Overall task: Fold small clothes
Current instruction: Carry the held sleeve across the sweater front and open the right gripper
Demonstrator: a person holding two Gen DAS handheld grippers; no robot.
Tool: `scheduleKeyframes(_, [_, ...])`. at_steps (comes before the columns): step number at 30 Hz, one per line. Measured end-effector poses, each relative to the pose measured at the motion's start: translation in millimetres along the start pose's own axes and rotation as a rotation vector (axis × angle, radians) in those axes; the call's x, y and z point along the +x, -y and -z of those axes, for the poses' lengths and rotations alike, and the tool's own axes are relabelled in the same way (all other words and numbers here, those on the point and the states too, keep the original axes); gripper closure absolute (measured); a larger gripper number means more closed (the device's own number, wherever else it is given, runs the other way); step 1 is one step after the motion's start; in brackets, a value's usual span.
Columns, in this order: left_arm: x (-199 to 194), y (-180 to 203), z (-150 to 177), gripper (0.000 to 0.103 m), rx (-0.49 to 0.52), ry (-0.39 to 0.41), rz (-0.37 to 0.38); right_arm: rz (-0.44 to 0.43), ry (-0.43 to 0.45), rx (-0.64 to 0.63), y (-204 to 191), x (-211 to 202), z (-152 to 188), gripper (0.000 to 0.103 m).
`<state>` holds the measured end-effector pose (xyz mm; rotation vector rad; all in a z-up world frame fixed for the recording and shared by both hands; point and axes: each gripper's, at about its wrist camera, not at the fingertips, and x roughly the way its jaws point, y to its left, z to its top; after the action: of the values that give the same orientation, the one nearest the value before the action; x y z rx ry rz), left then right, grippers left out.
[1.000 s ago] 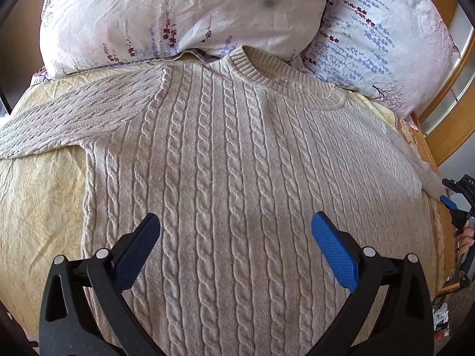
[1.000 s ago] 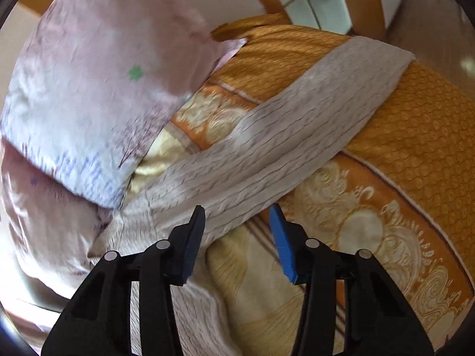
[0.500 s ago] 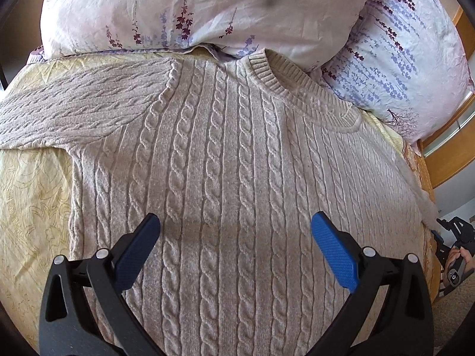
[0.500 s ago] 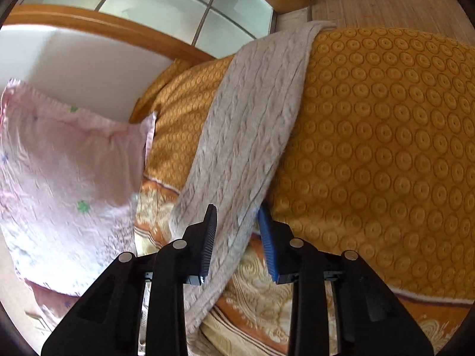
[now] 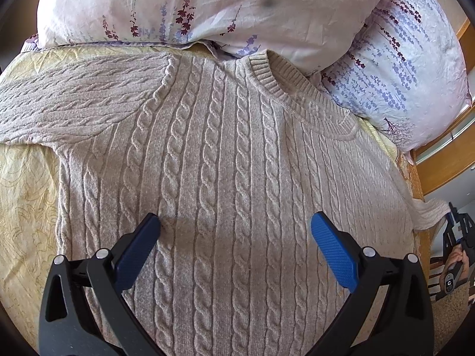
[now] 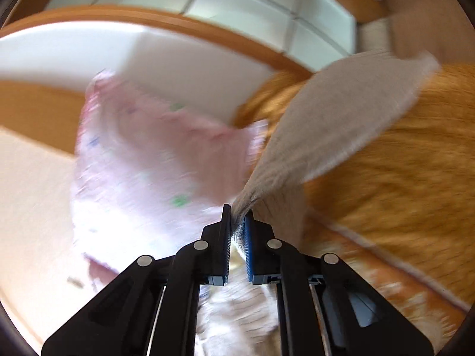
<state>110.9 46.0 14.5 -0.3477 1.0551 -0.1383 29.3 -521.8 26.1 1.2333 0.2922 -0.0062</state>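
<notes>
Cable-knit beige sweater (image 5: 225,178) lies flat, front up, on the bed (image 5: 26,207), filling the centre of the left wrist frame; its collar sits at upper centre, touching two floral pillows (image 5: 207,9). One sleeve runs to the left edge of the frame. The left tool (image 5: 234,231) hangs over the lower chest with jaws spread wide and nothing between the blue pads (image 5: 332,252).

Right wrist frame is motion-blurred. The right tool (image 6: 237,222) has just been closing and now pinches the other sleeve (image 6: 335,136), bunched between its pads at lower centre; the sleeve looks lifted and trails to the upper right over the orange bedspread (image 6: 400,184). Pink pillow (image 6: 148,163) at centre left.

In the left wrist frame, the right tool shows at far right edge.
</notes>
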Motion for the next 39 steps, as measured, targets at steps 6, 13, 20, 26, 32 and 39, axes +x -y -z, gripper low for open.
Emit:
scheduleKeyframes(6, [-5, -3, -1, 0.002, -0.013, 0.006, 0.022, -0.182, -0.239, -0.188, -71, 43, 58, 0.094])
scheduleKeyframes(13, [-12, -8, -3, 0.002, -0.048, 0.020, 0.037, -0.125, -0.520, -0.238, -73, 98, 147, 0.095])
scheduleKeyframes(20, [-14, -14, -3, 0.002, -0.073, 0.027, 0.046, 0.048, -0.696, -0.325, -51, 123, 207, 0.094])
scheduleKeyframes(26, [-12, -11, -3, 0.002, -0.064, 0.025, 0.044, 0.159, -0.781, -0.411, -55, 138, 234, 0.093])
scheduleKeyframes(32, [-12, -15, -4, 0.002, -0.080, 0.033, 0.065, 0.192, -0.700, -0.349, -56, 126, 211, 0.058])
scheduleKeyframes(39, [-13, -17, -3, 0.002, -0.084, 0.038, 0.071, 0.270, -0.466, -0.179, -38, 111, 147, 0.058])
